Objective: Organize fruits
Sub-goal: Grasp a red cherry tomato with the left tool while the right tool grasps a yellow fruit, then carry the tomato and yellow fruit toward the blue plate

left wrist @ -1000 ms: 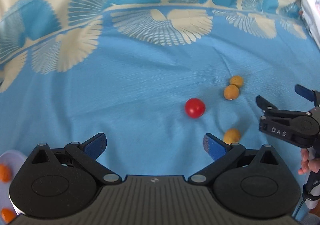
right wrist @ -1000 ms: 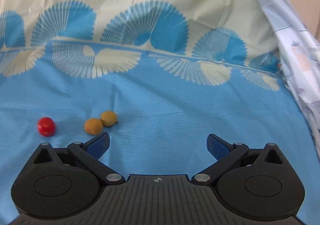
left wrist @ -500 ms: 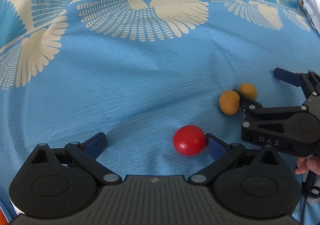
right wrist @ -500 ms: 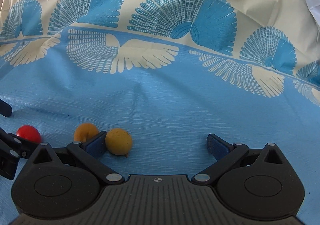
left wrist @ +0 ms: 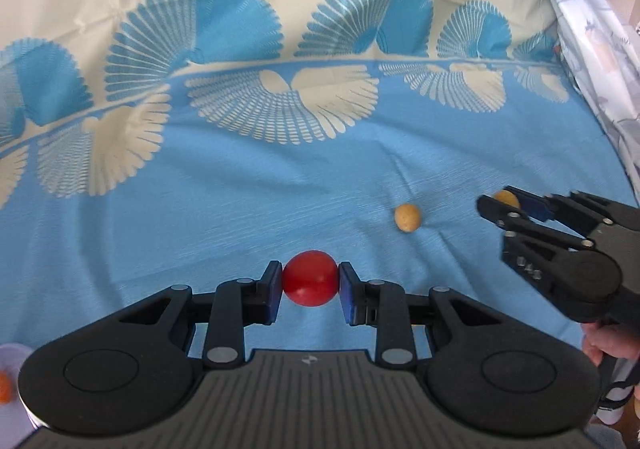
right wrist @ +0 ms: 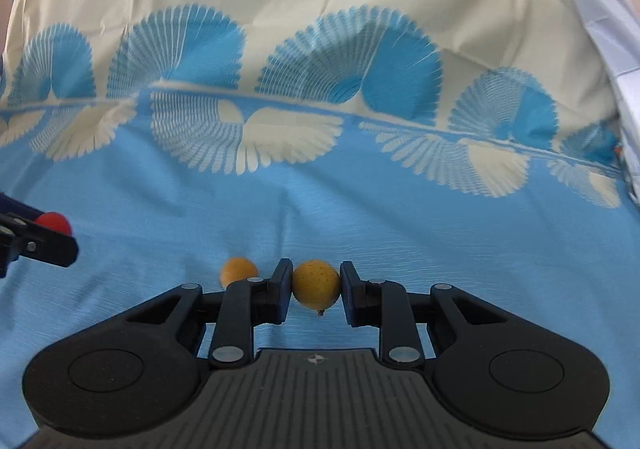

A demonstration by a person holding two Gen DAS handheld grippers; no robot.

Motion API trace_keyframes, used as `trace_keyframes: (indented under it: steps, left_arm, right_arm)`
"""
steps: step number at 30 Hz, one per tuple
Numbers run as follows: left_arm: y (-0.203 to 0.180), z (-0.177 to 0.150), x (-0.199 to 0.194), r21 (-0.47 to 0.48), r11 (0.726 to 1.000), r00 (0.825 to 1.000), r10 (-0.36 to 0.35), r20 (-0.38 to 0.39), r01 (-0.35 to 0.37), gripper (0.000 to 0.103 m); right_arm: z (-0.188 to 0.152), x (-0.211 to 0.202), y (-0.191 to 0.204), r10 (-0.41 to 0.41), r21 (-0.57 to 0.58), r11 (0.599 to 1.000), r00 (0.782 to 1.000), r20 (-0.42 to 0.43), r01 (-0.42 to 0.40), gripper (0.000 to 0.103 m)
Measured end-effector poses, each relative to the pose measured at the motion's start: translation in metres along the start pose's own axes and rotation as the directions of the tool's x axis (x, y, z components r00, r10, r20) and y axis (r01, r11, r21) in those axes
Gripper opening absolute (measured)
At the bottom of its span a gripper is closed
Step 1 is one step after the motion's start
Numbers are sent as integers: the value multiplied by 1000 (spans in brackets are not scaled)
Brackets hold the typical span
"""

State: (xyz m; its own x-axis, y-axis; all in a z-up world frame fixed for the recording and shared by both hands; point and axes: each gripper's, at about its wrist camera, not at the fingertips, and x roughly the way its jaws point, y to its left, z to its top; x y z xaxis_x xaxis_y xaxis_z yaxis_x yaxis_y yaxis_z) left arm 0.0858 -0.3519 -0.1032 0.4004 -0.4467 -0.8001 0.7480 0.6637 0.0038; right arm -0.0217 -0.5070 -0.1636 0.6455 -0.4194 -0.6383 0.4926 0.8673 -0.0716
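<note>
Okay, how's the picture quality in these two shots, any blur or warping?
Left wrist view: the fisheye lens bends the cloth pattern, the red fruit is sharp, and the right gripper is slightly smeared. Right wrist view: soft even daylight, crisp yellow fruit, blurred cloth pattern further back.

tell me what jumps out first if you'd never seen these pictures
A bright red fruit pinched between the pads of the left hand-held gripper, whose jaws are closing, low in its own view. The right hand-held gripper clamps a speckled yellow fruit likewise. Behind both spreads a blue cloth with cream fan patterns.
</note>
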Motion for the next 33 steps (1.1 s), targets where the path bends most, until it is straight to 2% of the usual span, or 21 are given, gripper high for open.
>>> trace_keyframes:
  steps: [6, 11, 15, 24, 30, 33]
  left_arm:
    - [19, -30, -80, -38, 996, 996, 76, -45, -78, 33]
    - [42, -67, -148, -77, 990, 992, 113, -51, -117, 33]
    - [65, -99, -198, -118, 982, 988, 145, -42, -149, 33]
    - [110, -168, -285, -220, 950, 975, 221, -31, -222, 33]
    - [133, -210, -318, -272, 933, 970, 242, -17, -238, 33]
    - [139, -226, -328, -289, 926, 968, 250, -8, -242, 33]
  right_arm:
    - [2, -98, 12, 67, 90, 994, 997, 24, -69, 27]
    - [-7, -175, 55, 160, 101, 982, 987, 22, -161, 27]
    - [-14, -226, 95, 245, 96, 964, 969, 23, -246, 27]
    - [-26, -326, 185, 417, -23, 909, 908, 35, -417, 27]
    - [-39, -366, 227, 481, -83, 874, 877, 4, -479, 27]
    - [-52, -382, 247, 490, -154, 860, 872, -24, -487, 27]
